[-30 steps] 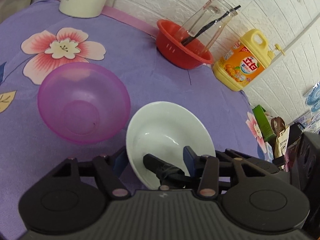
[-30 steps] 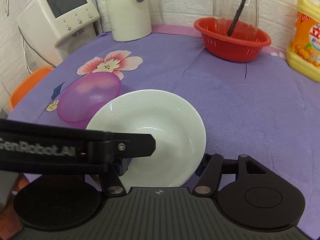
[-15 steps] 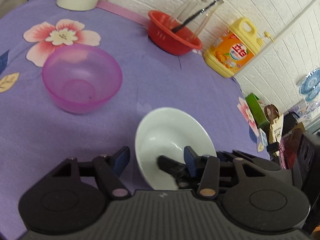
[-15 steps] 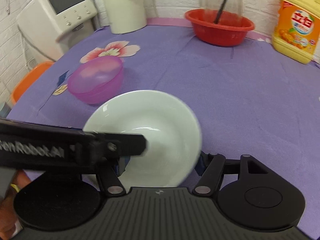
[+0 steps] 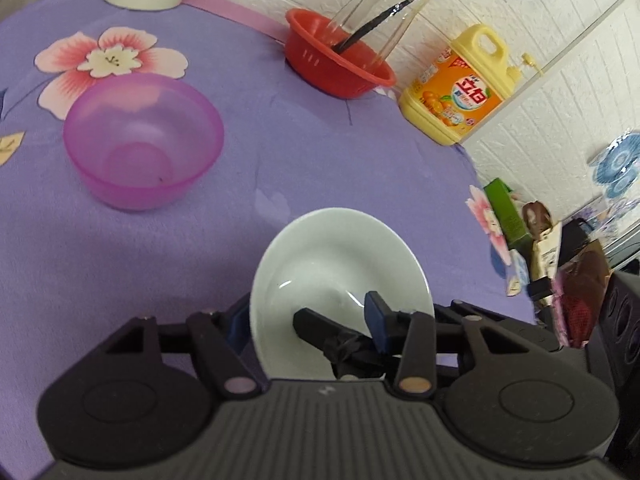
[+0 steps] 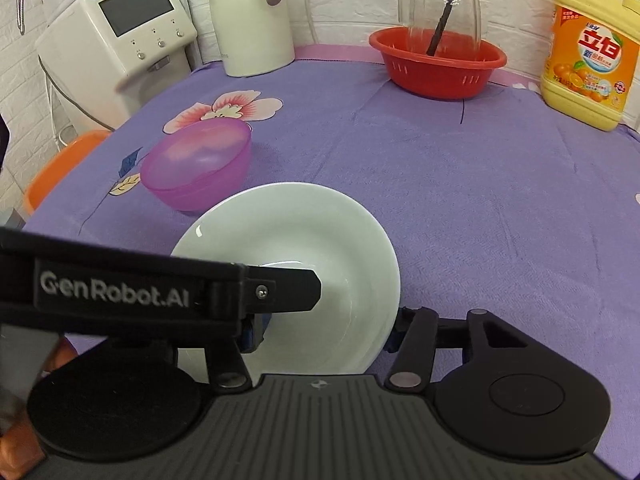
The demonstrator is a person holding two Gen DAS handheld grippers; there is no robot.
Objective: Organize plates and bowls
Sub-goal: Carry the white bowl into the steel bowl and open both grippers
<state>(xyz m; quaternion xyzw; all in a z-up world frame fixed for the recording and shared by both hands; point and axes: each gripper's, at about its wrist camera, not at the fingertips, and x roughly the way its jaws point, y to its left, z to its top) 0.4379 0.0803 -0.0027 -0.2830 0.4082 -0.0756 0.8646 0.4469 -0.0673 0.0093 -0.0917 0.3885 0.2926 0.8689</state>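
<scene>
Showing a white plate (image 6: pixel 304 248) held above the purple floral tablecloth (image 6: pixel 460 184), just in front of the pink plastic bowl (image 6: pixel 198 162), which stands empty and upright. The plate is pinched by both tools at once. In the left wrist view, one finger of the left gripper (image 5: pixel 308 328) is seen inside the plate's well and the other outside the near-left rim, so the gripper is closed on that rim. The right gripper (image 6: pixel 326 328) likewise straddles the near-right rim and is closed on it; the two-sided hold is judged to keep the shallow dish level while it is carried, probably toward the bowl. The red colander (image 6: pixel 438 62) with its glass jug and the yellow detergent bottle (image 6: pixel 588 46) stand well behind the bowl, apart from the work. The plate's underside and its clearance from the cloth cannot be made out, and its near edge is cut off by the tool bodies.
</scene>
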